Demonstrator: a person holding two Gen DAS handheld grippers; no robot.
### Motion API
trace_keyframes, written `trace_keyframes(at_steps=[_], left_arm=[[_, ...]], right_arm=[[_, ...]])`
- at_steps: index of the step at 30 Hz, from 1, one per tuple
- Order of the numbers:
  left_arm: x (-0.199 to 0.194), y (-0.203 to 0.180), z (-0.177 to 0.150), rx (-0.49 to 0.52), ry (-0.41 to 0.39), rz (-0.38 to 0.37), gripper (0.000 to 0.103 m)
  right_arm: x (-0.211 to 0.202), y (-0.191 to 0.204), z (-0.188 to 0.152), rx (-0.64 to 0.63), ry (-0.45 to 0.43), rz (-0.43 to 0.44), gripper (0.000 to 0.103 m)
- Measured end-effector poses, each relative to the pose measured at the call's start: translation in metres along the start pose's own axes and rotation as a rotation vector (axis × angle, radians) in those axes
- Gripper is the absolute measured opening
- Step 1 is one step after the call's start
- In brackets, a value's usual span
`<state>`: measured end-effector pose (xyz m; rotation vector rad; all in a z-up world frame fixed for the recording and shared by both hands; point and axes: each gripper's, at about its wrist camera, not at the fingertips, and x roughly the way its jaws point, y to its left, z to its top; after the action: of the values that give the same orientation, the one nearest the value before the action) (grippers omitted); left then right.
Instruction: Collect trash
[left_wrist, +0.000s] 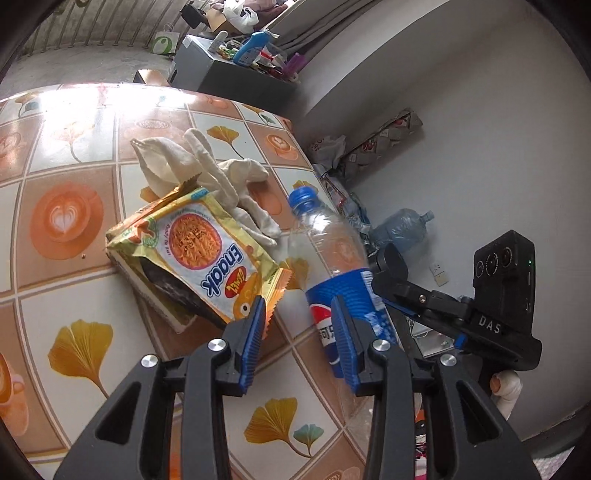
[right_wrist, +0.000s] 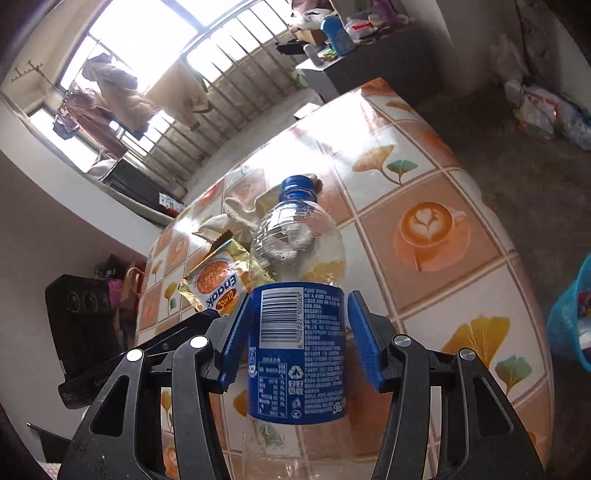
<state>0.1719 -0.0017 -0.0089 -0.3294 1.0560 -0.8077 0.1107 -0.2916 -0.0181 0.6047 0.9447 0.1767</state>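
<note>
On the patterned bench (left_wrist: 74, 155), far from the camera, lies a pale cloth glove (left_wrist: 207, 173), its fingers draped over a yellow Enaak snack wrapper (left_wrist: 207, 258) that rests on a book (left_wrist: 162, 302). The left claw (left_wrist: 299, 314) stands spread above the bench — nothing between its blue pads, the wrapper's near corner just beside the left one. To the right is the empty Pepsi bottle (right_wrist: 297, 350), blue cap pointing away; the right claw (right_wrist: 297, 314) pinches it by the blue label, lifted off the bench. At far right, a blue basket (right_wrist: 569, 321) shows beside the bench.
</note>
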Motion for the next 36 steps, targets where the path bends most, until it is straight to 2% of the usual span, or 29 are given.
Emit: trace_keyframes(at_steps=[5,7,11,14,22,27,30,36], left_arm=[[-0.018,0.007,-0.019,0.060,0.011,0.071,0.036],[-0.019,0.014,-0.021,0.042,0.011,0.104,0.036],[-0.013,0.027,-0.014,-0.012,-0.016,0.145,0.036],[-0.012,0.028,-0.010,-0.014,-0.047,0.156,0.036],[-0.018,0.016,-0.002,0.044,-0.084,0.208,0.036],[-0.025,0.008,0.001,0.090,-0.118,0.196,0.036],[-0.019,0.011,0.004,0.063,-0.113,0.183,0.036],[-0.007,0.024,0.005,-0.004,-0.080,0.208,0.036]], right_arm=[[-0.004,-0.002,0.000,-0.010,0.029,0.039,0.053],[-0.001,0.001,-0.002,-0.021,0.053,0.049,0.057],[0.013,0.003,-0.008,-0.036,0.127,0.037,0.059],[0.018,0.002,-0.010,-0.022,0.160,0.078,0.058],[0.009,0.003,-0.006,-0.043,0.107,0.034,0.056],[0.008,0.003,0.000,-0.052,0.091,0.035,0.056],[0.012,0.004,-0.001,-0.052,0.097,0.037,0.056],[0.015,0.006,-0.003,-0.047,0.101,0.035,0.056]])
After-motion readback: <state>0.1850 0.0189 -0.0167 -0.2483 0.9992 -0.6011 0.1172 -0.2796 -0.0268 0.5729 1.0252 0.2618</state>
